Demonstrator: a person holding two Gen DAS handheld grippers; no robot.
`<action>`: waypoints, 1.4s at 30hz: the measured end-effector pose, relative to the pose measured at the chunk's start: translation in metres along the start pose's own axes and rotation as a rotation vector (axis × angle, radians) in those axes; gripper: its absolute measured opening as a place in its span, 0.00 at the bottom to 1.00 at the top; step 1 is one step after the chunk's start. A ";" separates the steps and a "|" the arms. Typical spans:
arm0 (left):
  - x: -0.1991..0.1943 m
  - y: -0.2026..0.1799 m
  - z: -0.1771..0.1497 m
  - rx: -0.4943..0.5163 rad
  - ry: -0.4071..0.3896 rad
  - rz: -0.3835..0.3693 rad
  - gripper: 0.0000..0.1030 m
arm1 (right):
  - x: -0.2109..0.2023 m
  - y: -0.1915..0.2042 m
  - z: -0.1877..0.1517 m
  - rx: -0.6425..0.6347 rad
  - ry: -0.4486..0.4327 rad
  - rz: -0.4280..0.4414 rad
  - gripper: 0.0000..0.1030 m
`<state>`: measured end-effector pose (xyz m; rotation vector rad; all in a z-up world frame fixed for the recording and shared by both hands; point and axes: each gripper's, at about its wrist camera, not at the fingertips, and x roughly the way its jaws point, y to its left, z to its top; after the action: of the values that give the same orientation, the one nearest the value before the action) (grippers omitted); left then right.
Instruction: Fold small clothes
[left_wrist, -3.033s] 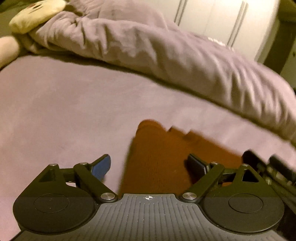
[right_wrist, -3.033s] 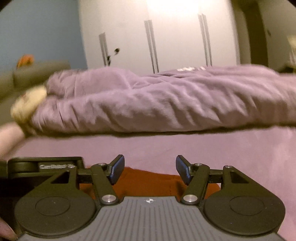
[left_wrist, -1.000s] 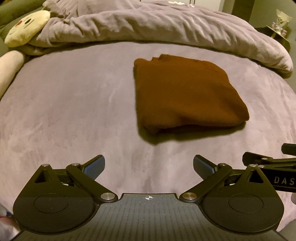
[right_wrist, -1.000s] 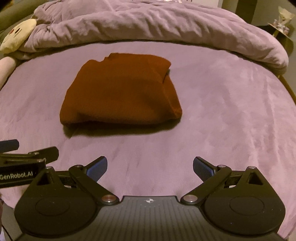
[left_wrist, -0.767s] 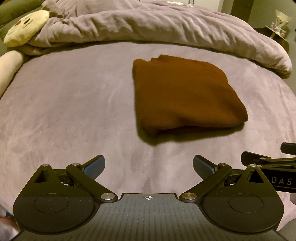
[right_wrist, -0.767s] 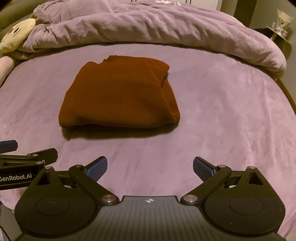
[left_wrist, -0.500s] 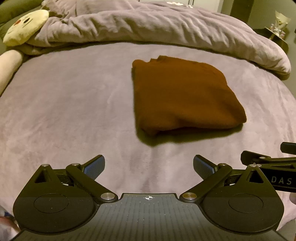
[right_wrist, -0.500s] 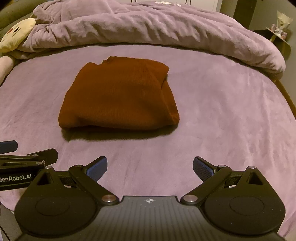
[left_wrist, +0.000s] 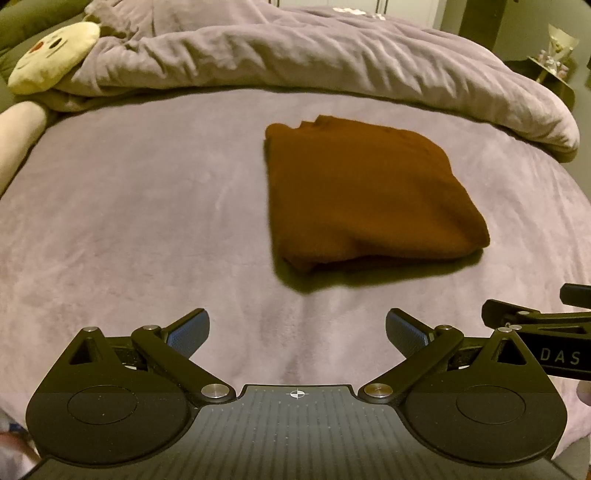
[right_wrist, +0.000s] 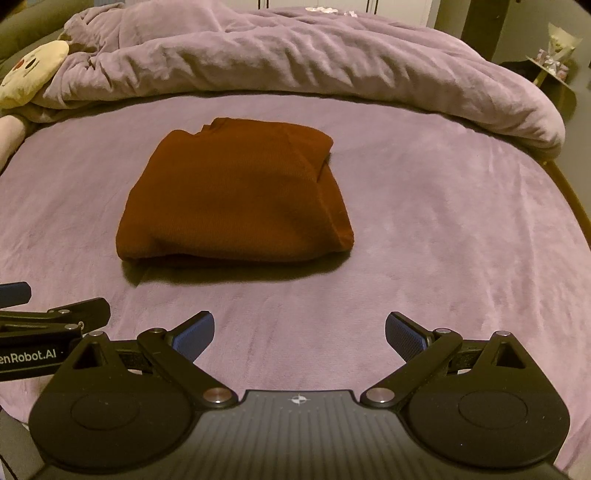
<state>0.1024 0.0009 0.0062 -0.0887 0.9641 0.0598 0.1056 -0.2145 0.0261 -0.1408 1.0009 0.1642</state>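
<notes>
Purple bedding covers the bed (left_wrist: 147, 221), with a rumpled duvet (left_wrist: 332, 62) heaped along the far side and a pale plush toy (left_wrist: 51, 55) tucked at its left end. No basket or box is anywhere in view. On the flat sheet, a rust-brown garment (right_wrist: 236, 195) lies folded into a thick squarish bundle, its rounded fold facing the claws and loose edges at the back. Both the left claw (left_wrist: 297, 332) and the right claw (right_wrist: 299, 332) hang above the near edge of the bed, spread wide and empty, well apart from the cloth. Compared with a second ago, the bundle looks unchanged and both claws have barely shifted.
</notes>
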 end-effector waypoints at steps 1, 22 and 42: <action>0.000 0.000 0.000 0.001 0.001 -0.002 1.00 | 0.000 0.000 0.000 0.000 0.000 -0.002 0.96; -0.004 -0.003 0.002 0.005 -0.010 -0.010 1.00 | -0.003 -0.005 0.002 0.012 -0.009 -0.010 0.96; -0.004 -0.003 0.005 -0.007 0.003 -0.023 1.00 | -0.007 -0.007 0.005 0.018 -0.017 -0.008 0.96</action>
<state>0.1049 -0.0014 0.0123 -0.1063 0.9654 0.0420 0.1074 -0.2206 0.0350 -0.1273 0.9849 0.1488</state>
